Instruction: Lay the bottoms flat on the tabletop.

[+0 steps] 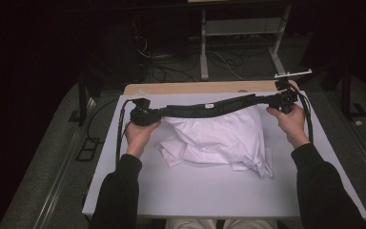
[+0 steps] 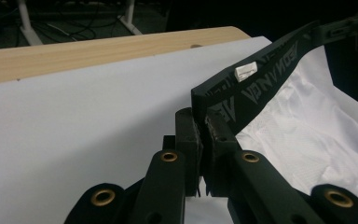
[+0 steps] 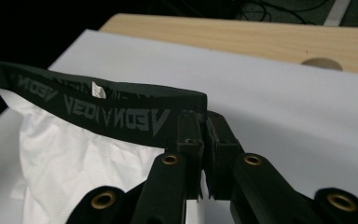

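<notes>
White shorts (image 1: 214, 138) with a black lettered waistband (image 1: 209, 108) hang over the white table cover (image 1: 195, 186), their lower part bunched on it. My left gripper (image 1: 140, 114) is shut on the waistband's left end, my right gripper (image 1: 286, 99) on its right end, so the band stretches between them above the table. The left gripper view shows my left gripper (image 2: 203, 135) clamped on the waistband (image 2: 261, 74), white fabric (image 2: 307, 135) below it. My right gripper (image 3: 204, 135) pinches the waistband (image 3: 112, 114) at its end, with a small white tag (image 3: 98, 90) on the band.
A bare wooden strip of tabletop (image 1: 195, 88) runs along the far edge. Beyond it stand white desk legs (image 1: 204, 43) and loose cables (image 1: 171, 67) on the dark floor. Black cables (image 1: 121, 129) trail off the table's left side.
</notes>
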`<state>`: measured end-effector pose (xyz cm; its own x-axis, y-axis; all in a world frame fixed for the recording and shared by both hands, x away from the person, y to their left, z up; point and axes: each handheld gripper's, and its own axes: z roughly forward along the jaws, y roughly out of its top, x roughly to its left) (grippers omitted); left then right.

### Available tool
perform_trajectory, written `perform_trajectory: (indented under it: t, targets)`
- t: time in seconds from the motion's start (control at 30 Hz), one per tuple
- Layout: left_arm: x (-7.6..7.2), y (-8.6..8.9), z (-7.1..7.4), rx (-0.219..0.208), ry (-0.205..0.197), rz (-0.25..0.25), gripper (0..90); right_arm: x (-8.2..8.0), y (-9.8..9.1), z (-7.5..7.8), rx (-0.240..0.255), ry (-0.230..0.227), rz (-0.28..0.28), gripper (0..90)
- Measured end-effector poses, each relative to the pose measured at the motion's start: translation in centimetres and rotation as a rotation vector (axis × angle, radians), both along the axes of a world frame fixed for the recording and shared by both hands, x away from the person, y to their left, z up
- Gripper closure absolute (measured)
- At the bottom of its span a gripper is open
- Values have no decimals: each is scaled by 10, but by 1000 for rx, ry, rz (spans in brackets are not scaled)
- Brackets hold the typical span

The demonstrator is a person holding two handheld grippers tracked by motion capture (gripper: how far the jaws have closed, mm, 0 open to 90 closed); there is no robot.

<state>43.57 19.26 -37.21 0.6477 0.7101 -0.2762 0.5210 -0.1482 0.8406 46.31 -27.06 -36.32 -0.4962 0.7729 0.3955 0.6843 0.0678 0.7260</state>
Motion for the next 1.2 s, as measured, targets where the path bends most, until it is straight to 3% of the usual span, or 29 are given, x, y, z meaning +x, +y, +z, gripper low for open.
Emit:
perform_trajectory:
  t: [0.1, 0.27, 0.37, 0.43, 0.67, 0.7, 0.73, 0.8, 0.83, 1.2]
  targets:
    - [12, -1, 11, 12, 4, 5, 858, 15, -5, 4, 9, 10, -20, 852]
    - [28, -3, 32, 23, -17, 26, 858, 25, -8, 8, 43, 8, -27, 852]
    - [37, -6, 41, 31, -22, 36, 858, 32, -8, 14, 39, 2, -31, 852]
    - [46, -10, 49, 61, -22, 35, 858, 39, -9, 24, 39, -9, -39, 852]
    - [60, -14, 68, 48, -47, 58, 858, 48, -13, 42, 43, -28, -52, 852]
    - [62, -14, 69, 45, -52, 70, 858, 51, -16, 43, 86, -36, -48, 852]
    - [64, -14, 70, 43, -46, 84, 858, 51, -16, 43, 86, -36, -48, 852]
    - [68, -15, 68, 26, -33, 109, 857, 54, -20, 39, 149, -35, -54, 852]
    - [69, -16, 67, 14, -33, 109, 857, 56, -21, 36, 149, -28, -62, 852]
    - [83, -24, 32, 50, 30, 137, 857, 72, -9, 10, 80, 87, -139, 851]
